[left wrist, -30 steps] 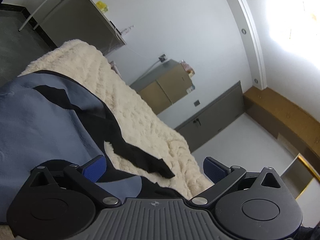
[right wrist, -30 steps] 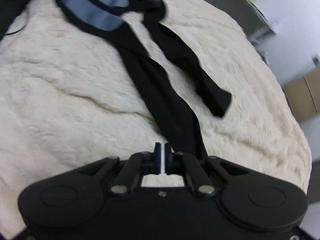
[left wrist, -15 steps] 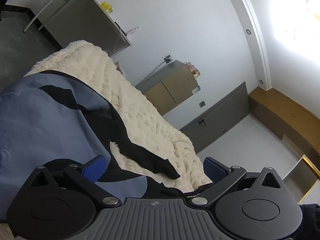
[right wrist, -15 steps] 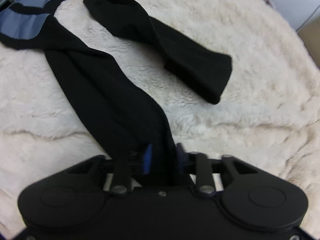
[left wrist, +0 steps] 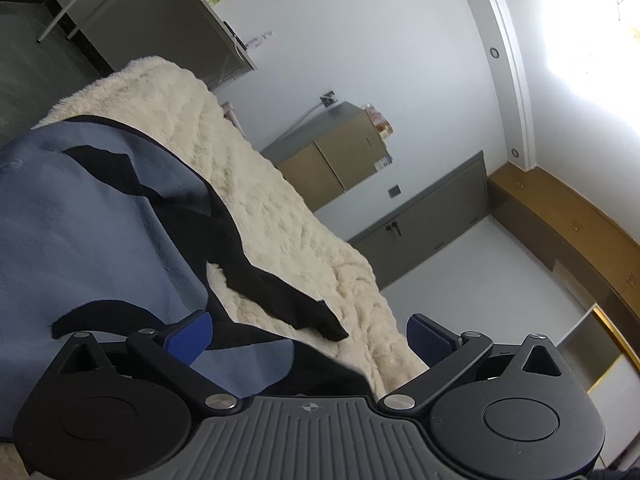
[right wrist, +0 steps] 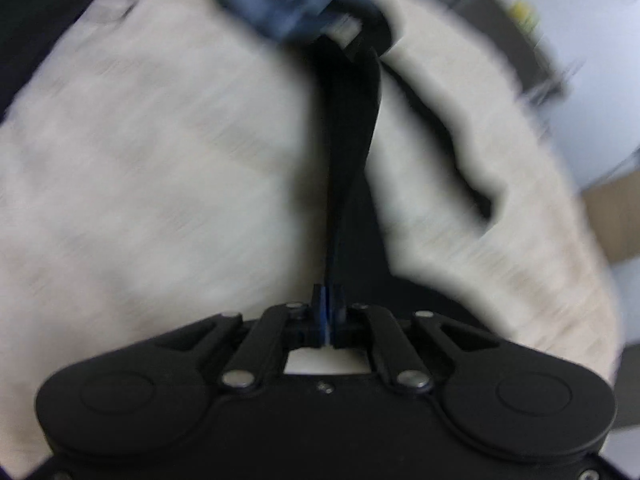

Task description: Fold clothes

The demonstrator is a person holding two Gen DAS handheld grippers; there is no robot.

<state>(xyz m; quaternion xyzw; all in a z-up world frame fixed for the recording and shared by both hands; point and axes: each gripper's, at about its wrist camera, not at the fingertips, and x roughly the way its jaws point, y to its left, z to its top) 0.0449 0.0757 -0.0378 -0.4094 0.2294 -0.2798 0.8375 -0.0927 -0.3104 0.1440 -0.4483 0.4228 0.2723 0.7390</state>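
While your left tool (left wrist: 308, 336) hovers level with its blue pads (left wrist: 188, 338) spread wide and nothing between them, a blue and black top (left wrist: 80, 232) lies below it on a cream fleece blanket (left wrist: 280, 224). One black sleeve (left wrist: 288, 304) rests flat across the fleece beside the top. Your right tool (right wrist: 329, 316), angled steeply down, is clenched on the other black sleeve (right wrist: 352, 152), which stretches taut from its pads up to the blue body of the top. That view is blurred. Behind the blanket stand a grey cabinet (left wrist: 332, 152) and a white wall (left wrist: 380, 40).
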